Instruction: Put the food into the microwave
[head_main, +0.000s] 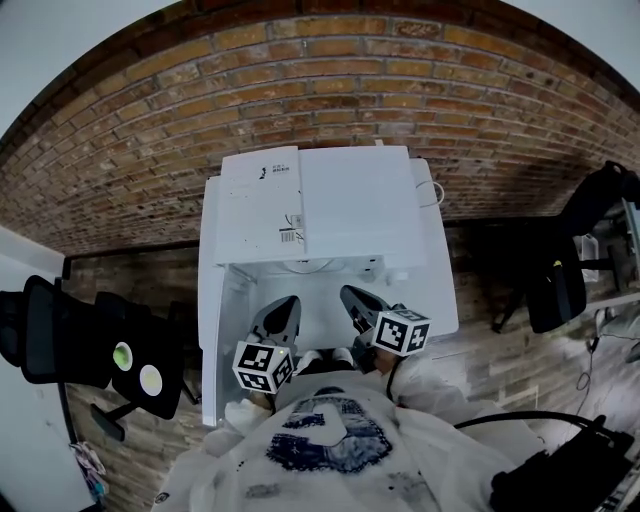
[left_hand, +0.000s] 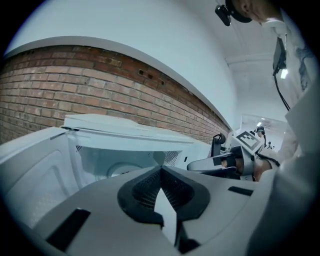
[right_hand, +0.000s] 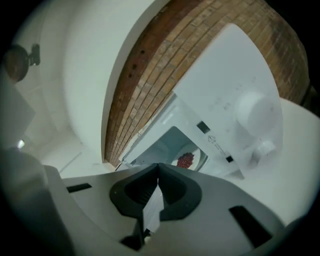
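Only in the right gripper view is the red food (right_hand: 185, 160) seen, lying on a plate inside the open microwave (right_hand: 225, 100). In the head view it is hidden beneath the microwave's top. The left gripper (left_hand: 161, 168) and right gripper (right_hand: 158, 165) are held before the opening, each with jaws pressed together and nothing between them.

Office-like workroom: brick wall (head_main: 330, 90), plank floor (head_main: 500, 340), black swivel chairs (head_main: 60, 335) (one each side), white microwave (head_main: 320, 205) on table (head_main: 440, 290).
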